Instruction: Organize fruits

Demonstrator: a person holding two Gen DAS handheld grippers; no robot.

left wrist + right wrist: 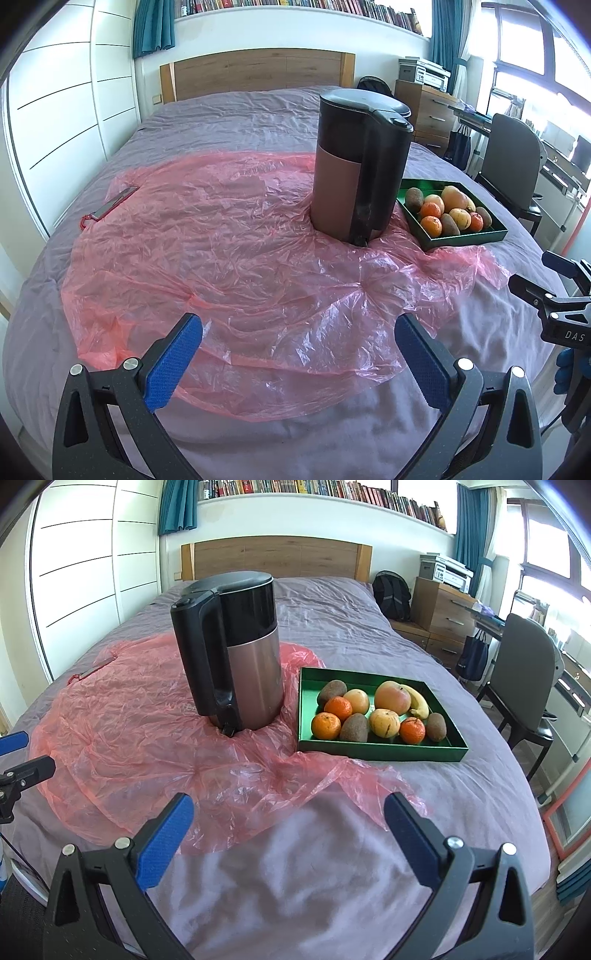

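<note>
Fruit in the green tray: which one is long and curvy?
The banana, at the far right of the green tray. It is the only long, bent, yellow fruit; the others are round or egg-shaped.

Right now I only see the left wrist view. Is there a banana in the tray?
Observer: Yes. The right view shows a banana at the far right of the tray, beside the big fruit.
Operator: Is the other gripper open?
Observer: Yes. The right gripper has its fingers wide apart and holds nothing.
Operator: What hides behind the kettle?
Observer: A black backpack, standing beside the bed.
</note>
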